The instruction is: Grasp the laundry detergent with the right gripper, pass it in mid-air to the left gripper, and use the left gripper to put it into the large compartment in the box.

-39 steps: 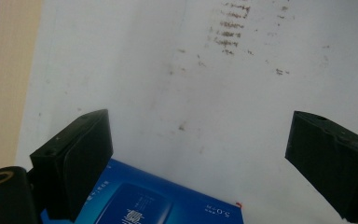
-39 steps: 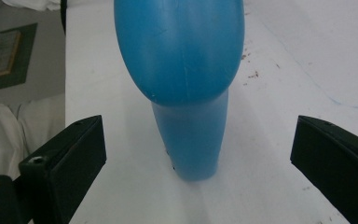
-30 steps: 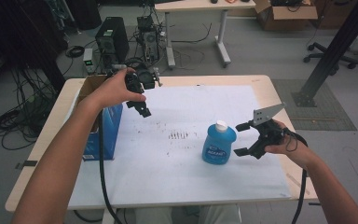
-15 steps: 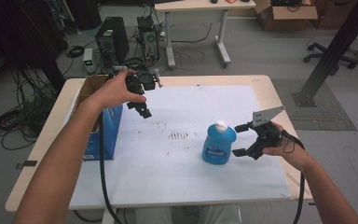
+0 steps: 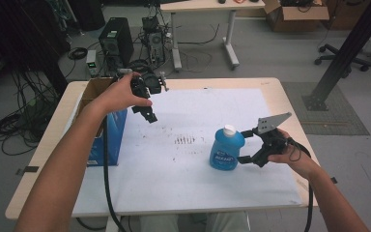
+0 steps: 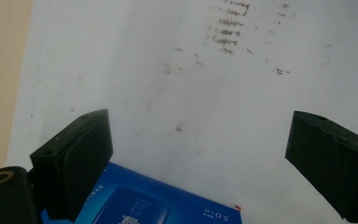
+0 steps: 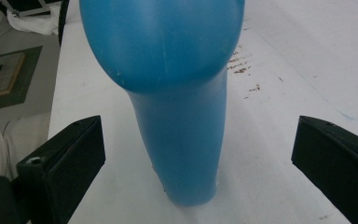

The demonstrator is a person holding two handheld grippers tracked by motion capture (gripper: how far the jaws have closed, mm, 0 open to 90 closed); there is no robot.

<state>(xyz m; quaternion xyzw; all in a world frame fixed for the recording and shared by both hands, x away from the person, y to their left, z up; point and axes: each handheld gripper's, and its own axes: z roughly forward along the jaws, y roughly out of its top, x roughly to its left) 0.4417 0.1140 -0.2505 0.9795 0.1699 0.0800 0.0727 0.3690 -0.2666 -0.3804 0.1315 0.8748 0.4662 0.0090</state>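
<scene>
R gripper [image 5: 245, 145] has crept in w/ jaws released round bottle [image 5: 226, 150] at 4 o'clock, grab likely; L gripper [image 5: 147, 112] unchanged, jaws released.

Bottle [image 5: 226, 150]: blue plastic, smooth with a soft sheen; in your right gripper view its wall [image 7: 177, 116] looks slightly translucent, with a white cap at frame centre in the high view.
Bottle label: glossy printed film.
Table cover [image 5: 188, 183]: white matt paper or sheet, scuffed with brown smears at centre.
Table [image 5: 290, 96]: pale wood-look edge, smooth, low sheen.
Box [image 5: 107, 140]: glossy blue printed card at left of the high view; its open flaps look raw brown cardboard, matt.
Your left gripper [image 5: 147, 113]: matt black plastic pads [image 6: 81, 154], faintly textured.
Your right gripper [image 5: 244, 145]: the same matt black pads [image 7: 65, 161]; the plate on top is flat grey, dull.
</scene>
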